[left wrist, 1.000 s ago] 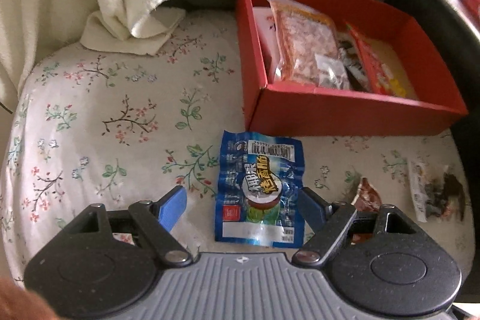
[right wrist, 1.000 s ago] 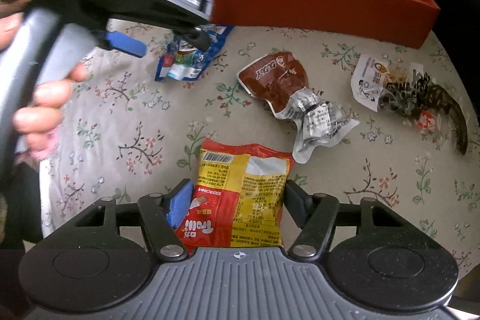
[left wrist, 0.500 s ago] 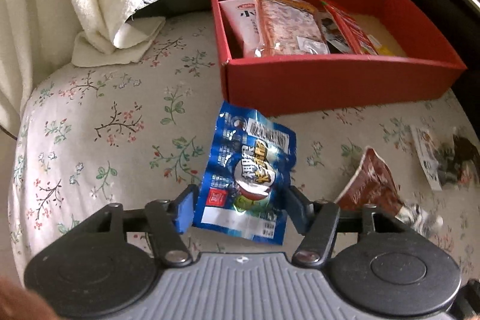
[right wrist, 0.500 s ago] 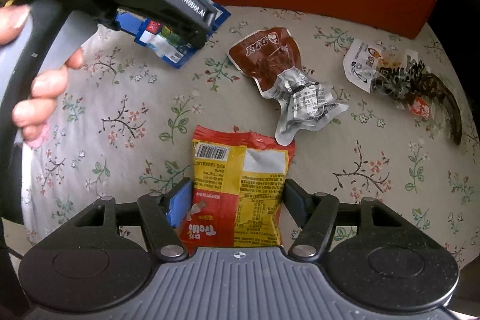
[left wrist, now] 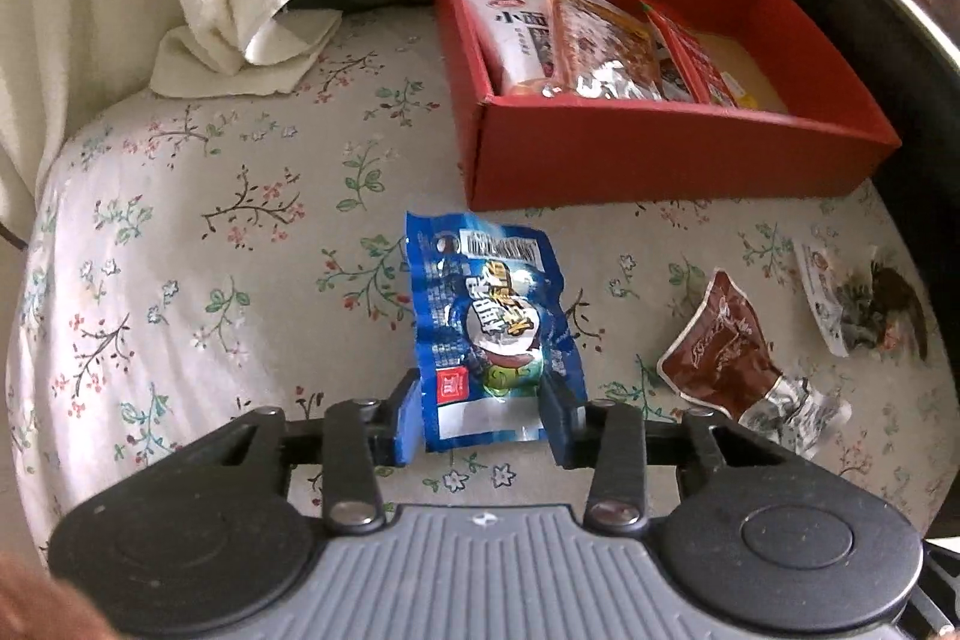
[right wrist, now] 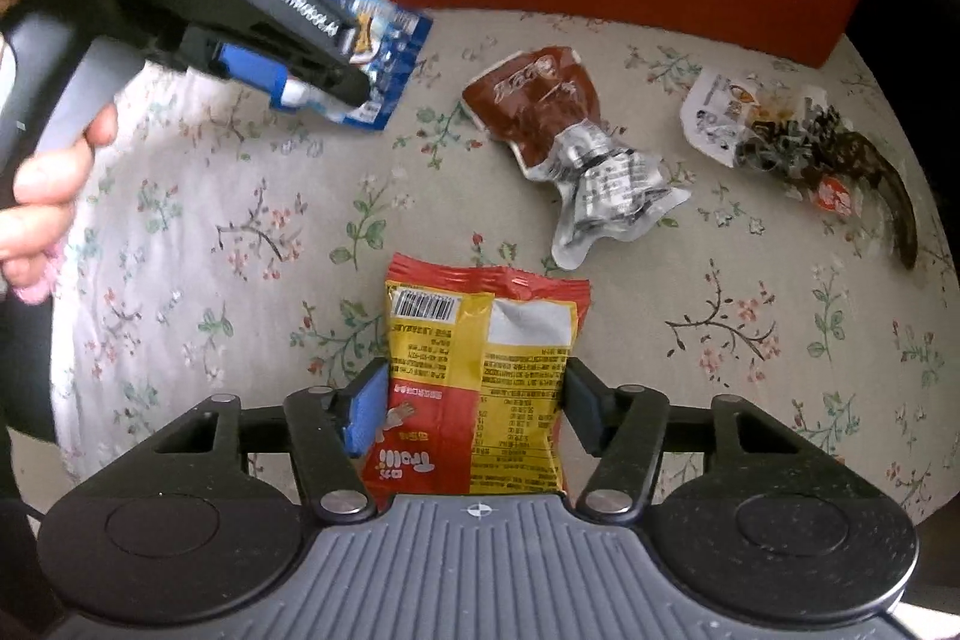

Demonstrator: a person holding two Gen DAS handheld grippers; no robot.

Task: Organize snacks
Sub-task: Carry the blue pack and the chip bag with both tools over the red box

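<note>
above the floral-cloth counter (left wrist: 198, 244), my left gripper (left wrist: 483, 415) pinches the limp, slippery blue foil snack packet (left wrist: 495, 328) at its lower seam; my right gripper (right wrist: 471, 409) clamps the light, crinkly red-and-yellow snack bag (right wrist: 480, 376) mid-body, both short of the red cardboard box (left wrist: 672, 154).

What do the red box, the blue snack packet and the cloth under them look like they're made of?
The red box looks like matte cardboard: thin flat walls, sharp folded corners, no shine. The blue snack packet, held in the left gripper, appears to be glossy plastic film: it crinkles and catches highlights. The floral cloth seems to be woven fabric with a dull printed surface, though the weave is too fine to confirm.
</note>
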